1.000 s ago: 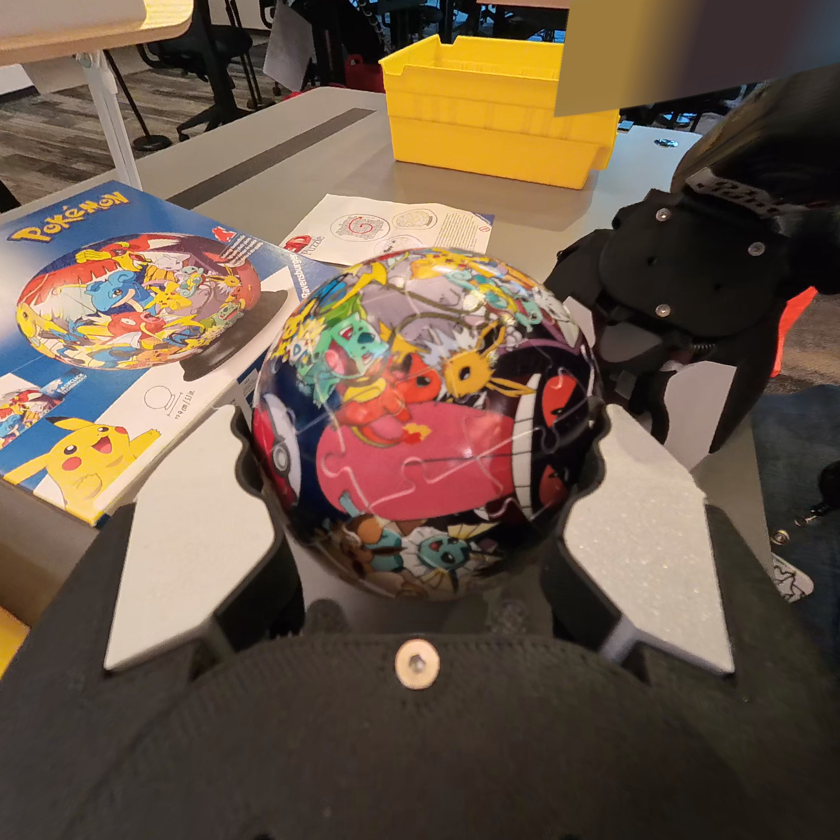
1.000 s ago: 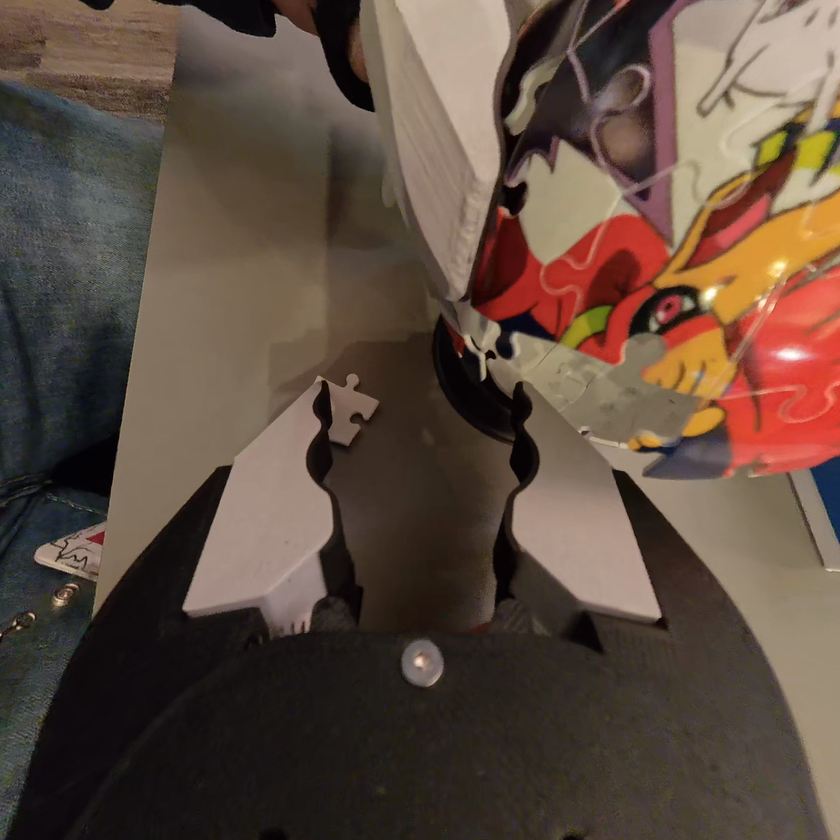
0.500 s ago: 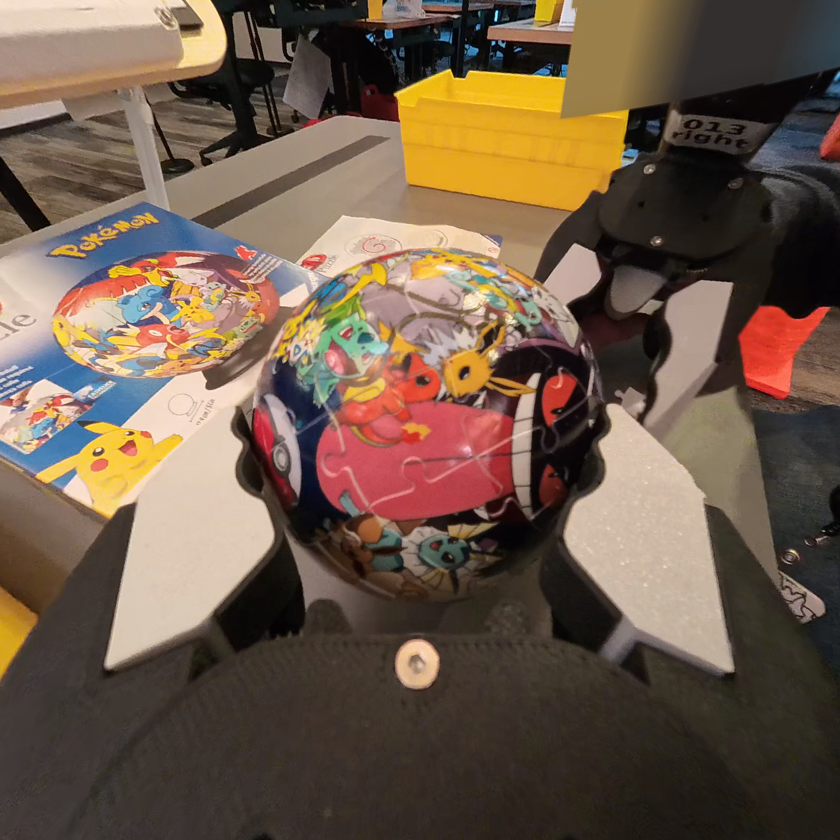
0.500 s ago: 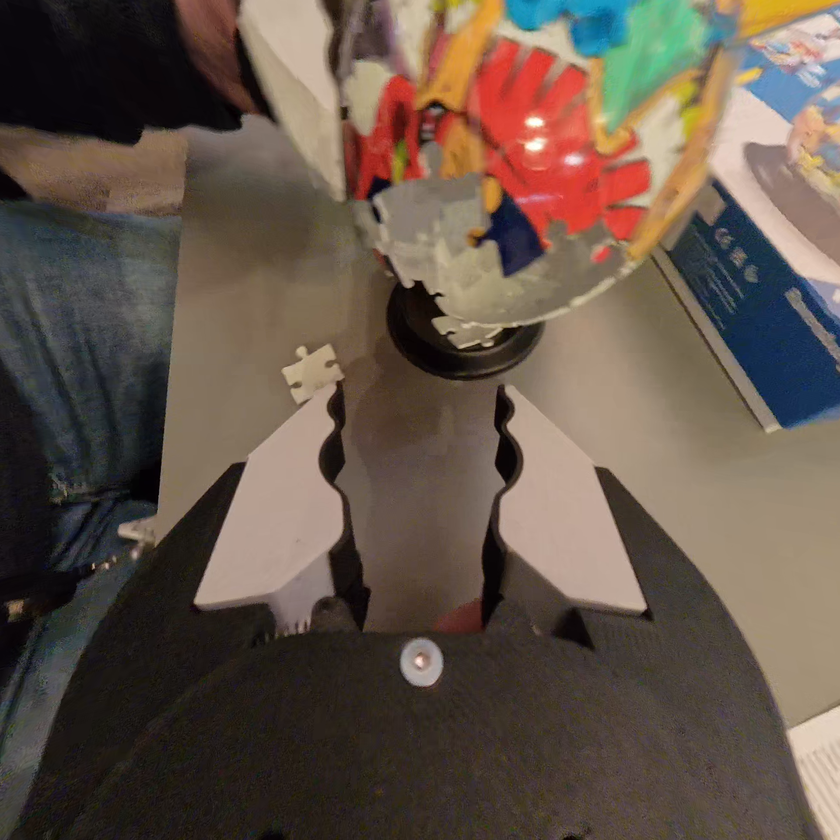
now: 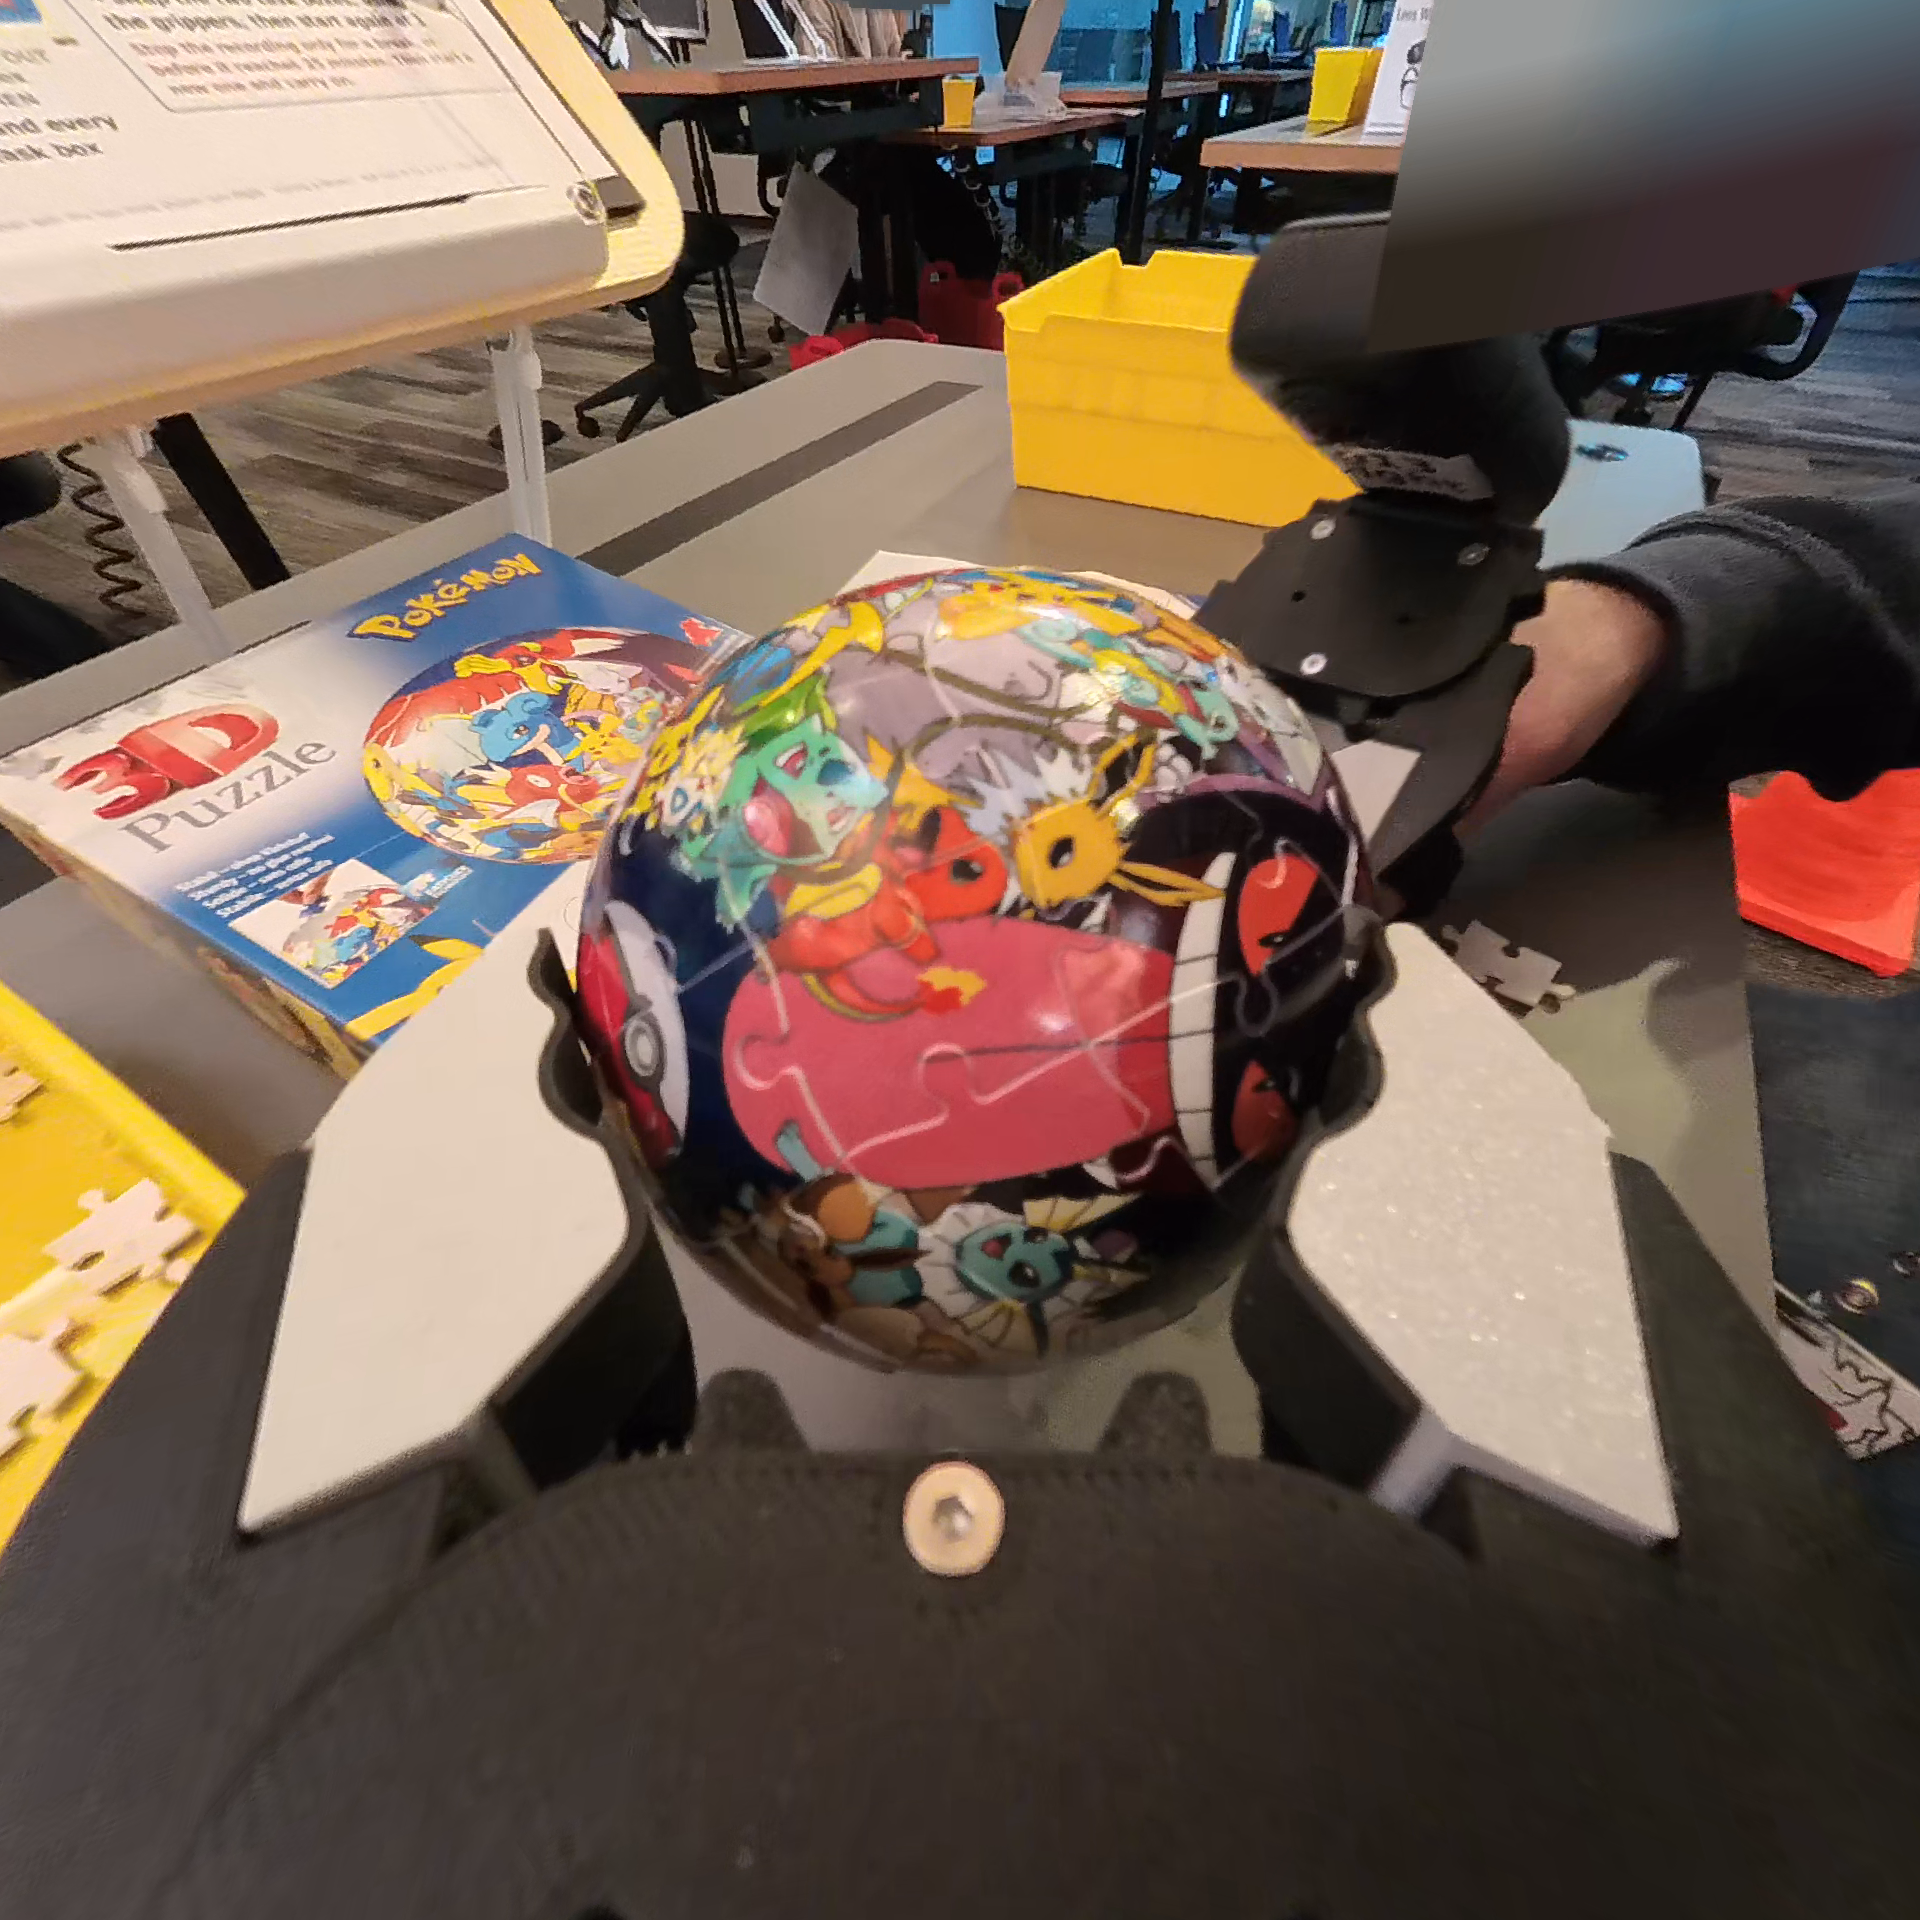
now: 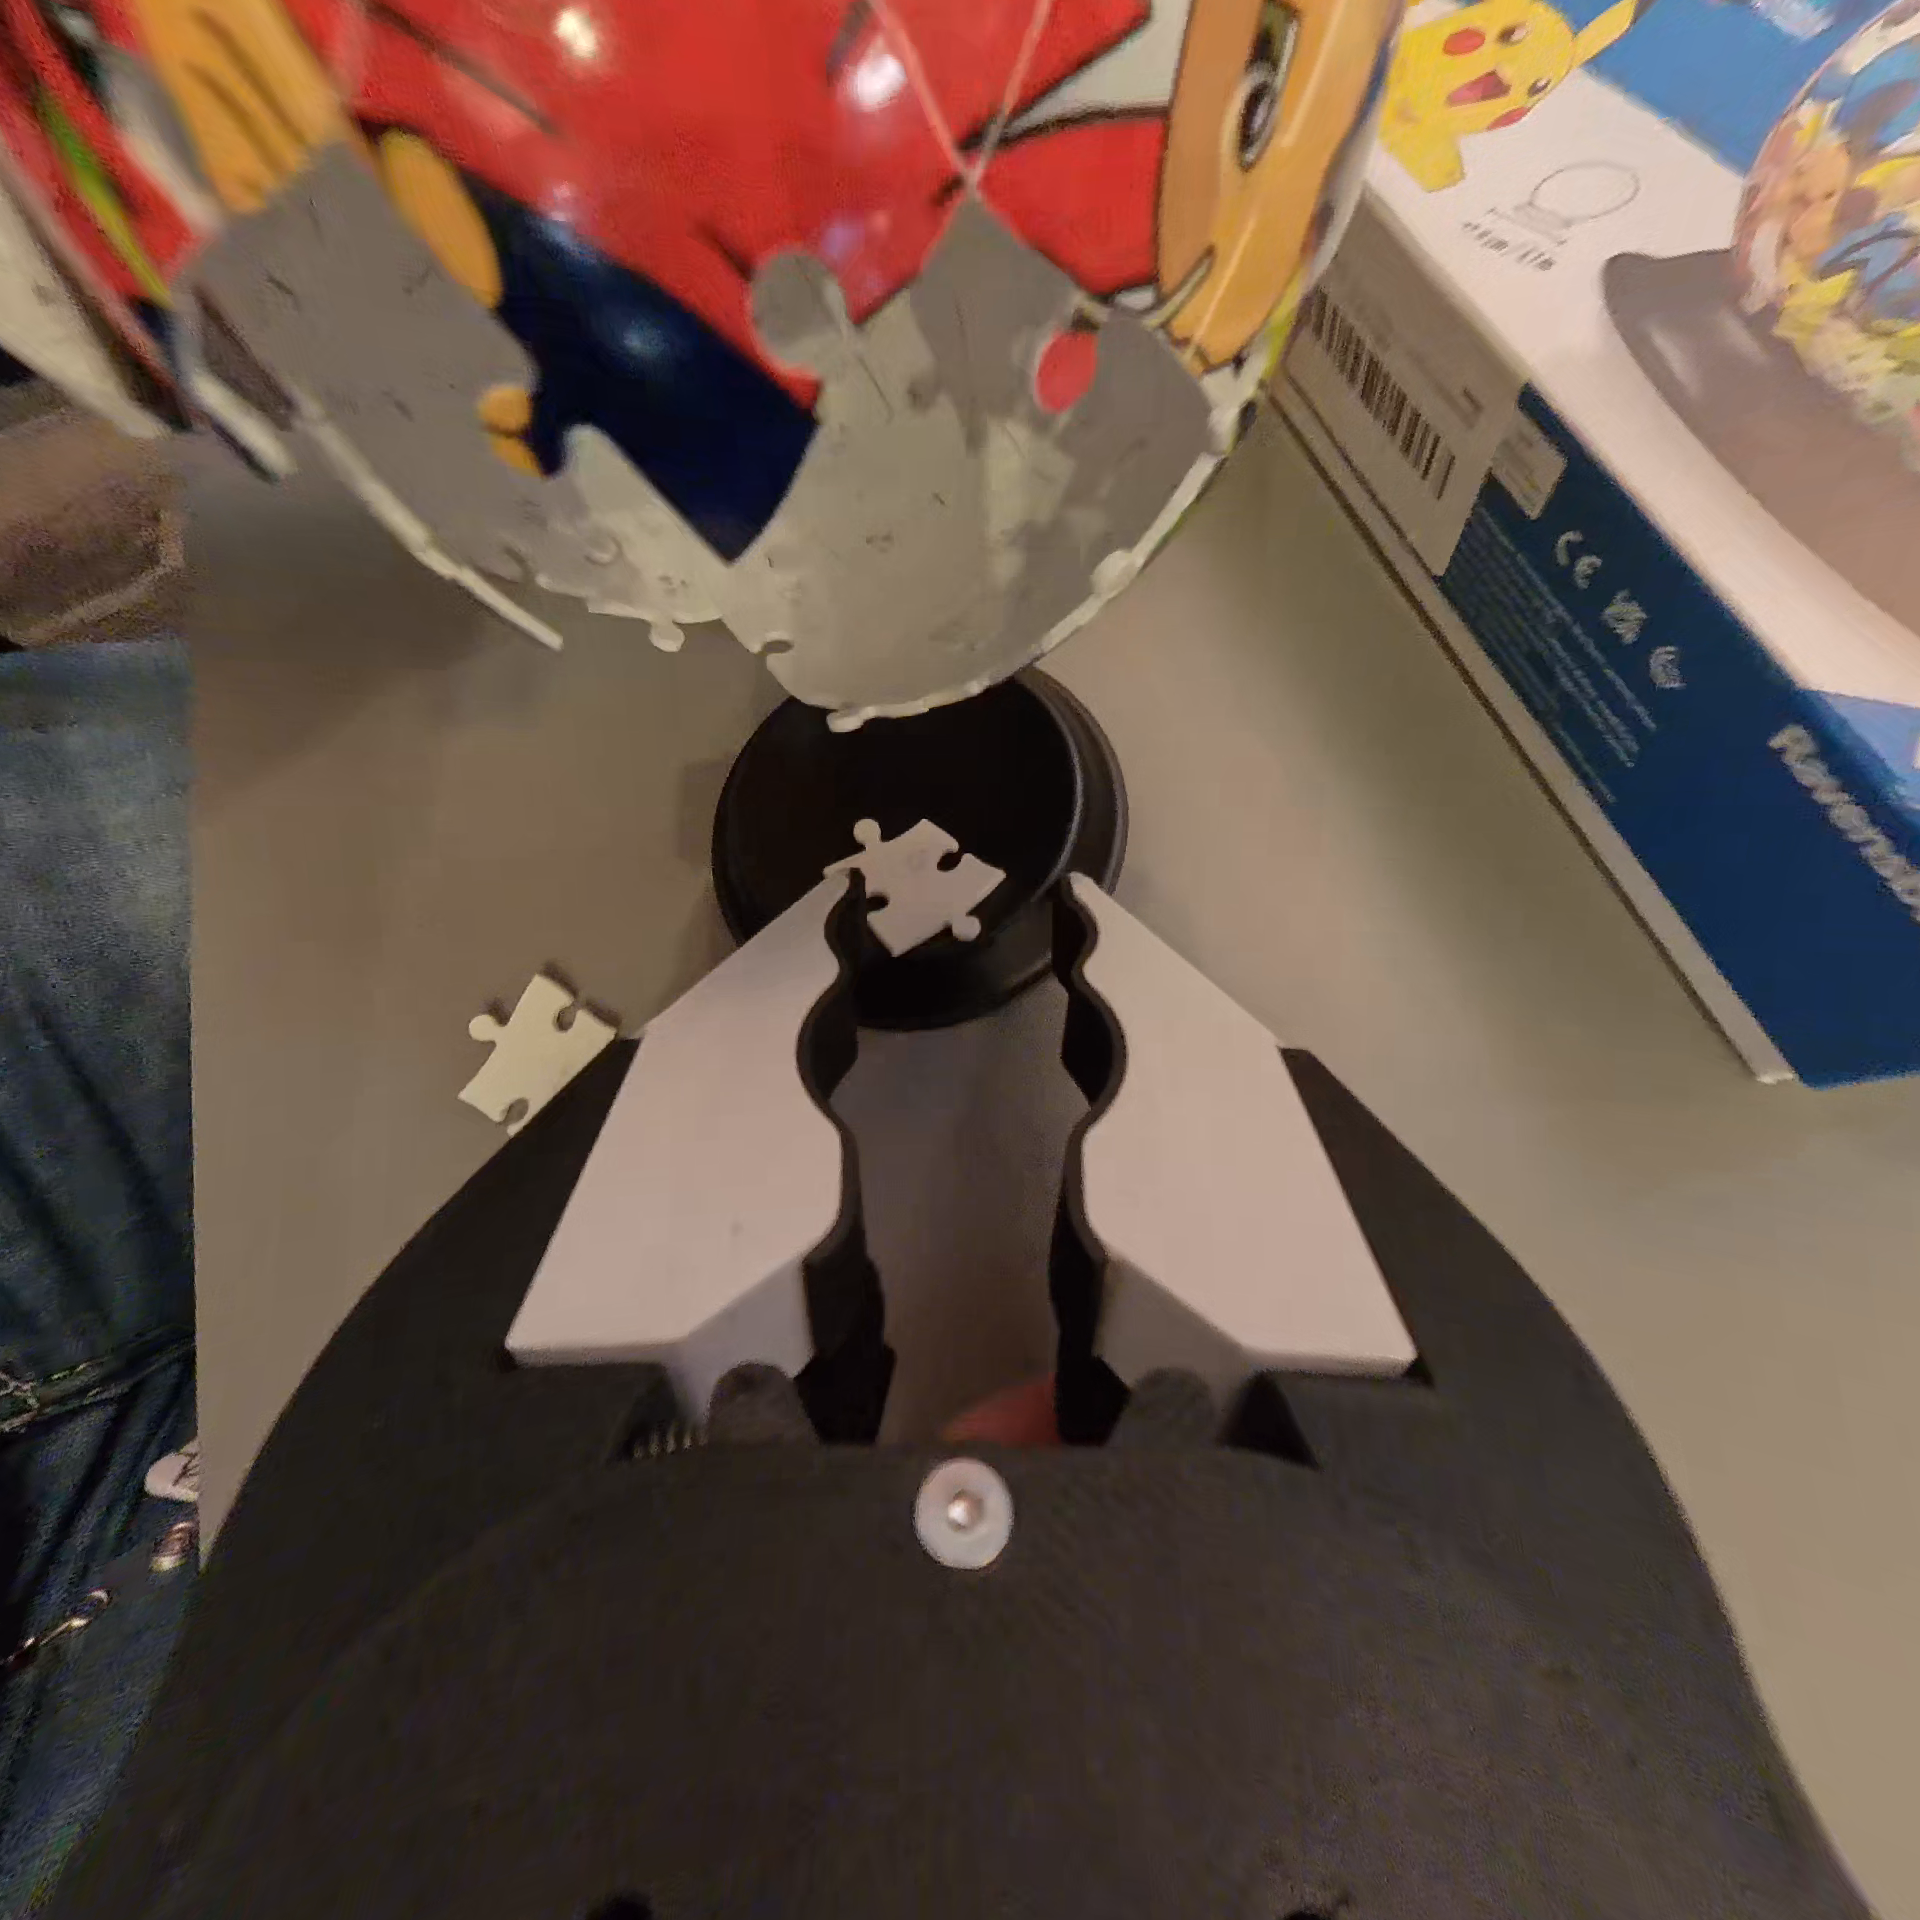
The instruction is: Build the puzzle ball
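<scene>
Step in hand looks like fetching one of the last pieces: the puzzle ball (image 5: 971, 966) is nearly built and held up off the grey table (image 6: 1299, 831), clamped between the left gripper (image 5: 961, 1023)'s white fingers, which sit on its two sides. In the right wrist view its underside shows an open jagged gap, grey inner faces of the pieces visible around the edge, so a few pieces are missing at the bottom. The right gripper (image 6: 956, 914) is empty, its jaws a moderate gap apart, tips pointing down at the black round stand (image 6: 1049, 769) directly under the ball. One white, face-down puzzle piece (image 6: 925, 883) lies in the stand's dish, just at the left fingertip; a second loose piece (image 6: 535, 1049) lies on the table just left of that gripper. Next move, as I judge it: close on the piece in the stand by its edges. It's thin and flat, so a pinch needs a low angle or it skates. Then bring it up into the gap while the left holds steady; too much squeeze could pop the shell. Ball is glossy, with colourful cartoon print and tight seams on top. The blue puzzle box (image 5: 343, 790) sits to the left, a yellow bin (image 5: 1132, 416) beyond.
</scene>
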Demonstrator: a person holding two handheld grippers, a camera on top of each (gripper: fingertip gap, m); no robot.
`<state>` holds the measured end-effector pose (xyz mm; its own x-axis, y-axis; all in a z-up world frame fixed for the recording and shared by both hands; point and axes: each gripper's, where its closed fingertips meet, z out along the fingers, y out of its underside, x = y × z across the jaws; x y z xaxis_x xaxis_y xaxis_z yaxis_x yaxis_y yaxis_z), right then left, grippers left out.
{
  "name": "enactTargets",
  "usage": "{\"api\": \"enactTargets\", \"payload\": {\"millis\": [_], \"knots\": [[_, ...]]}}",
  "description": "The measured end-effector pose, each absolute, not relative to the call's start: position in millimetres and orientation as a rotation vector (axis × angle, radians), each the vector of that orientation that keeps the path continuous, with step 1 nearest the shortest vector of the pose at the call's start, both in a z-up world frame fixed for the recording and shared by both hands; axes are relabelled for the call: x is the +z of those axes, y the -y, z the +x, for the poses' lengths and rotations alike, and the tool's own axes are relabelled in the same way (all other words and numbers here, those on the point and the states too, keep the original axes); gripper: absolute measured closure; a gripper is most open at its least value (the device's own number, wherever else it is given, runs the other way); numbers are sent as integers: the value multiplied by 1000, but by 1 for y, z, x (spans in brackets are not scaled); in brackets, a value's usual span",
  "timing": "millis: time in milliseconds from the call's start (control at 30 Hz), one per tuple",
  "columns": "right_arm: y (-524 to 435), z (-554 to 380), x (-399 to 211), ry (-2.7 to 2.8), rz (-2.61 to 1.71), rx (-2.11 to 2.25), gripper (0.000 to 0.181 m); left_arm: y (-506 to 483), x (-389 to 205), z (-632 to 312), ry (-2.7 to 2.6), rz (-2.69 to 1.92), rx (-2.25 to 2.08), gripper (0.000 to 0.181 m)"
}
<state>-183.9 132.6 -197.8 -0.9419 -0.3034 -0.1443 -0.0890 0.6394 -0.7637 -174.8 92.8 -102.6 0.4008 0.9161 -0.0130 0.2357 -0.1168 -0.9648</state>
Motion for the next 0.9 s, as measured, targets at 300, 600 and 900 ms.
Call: {"api": "enactTargets", "payload": {"millis": [300,600,900], "knots": [[-130,-192,-207,-2658,-291,-1103,156,-90,-103,-172,1033,-1597,812,46],[-140,-203,-203,-2584,-222,-1128,171,-94,-104,-171,1019,-1579,806,46],[-149,-203,-192,-2448,-153,-1137,181,-104,-116,-182,1022,-1593,795,46]]}}
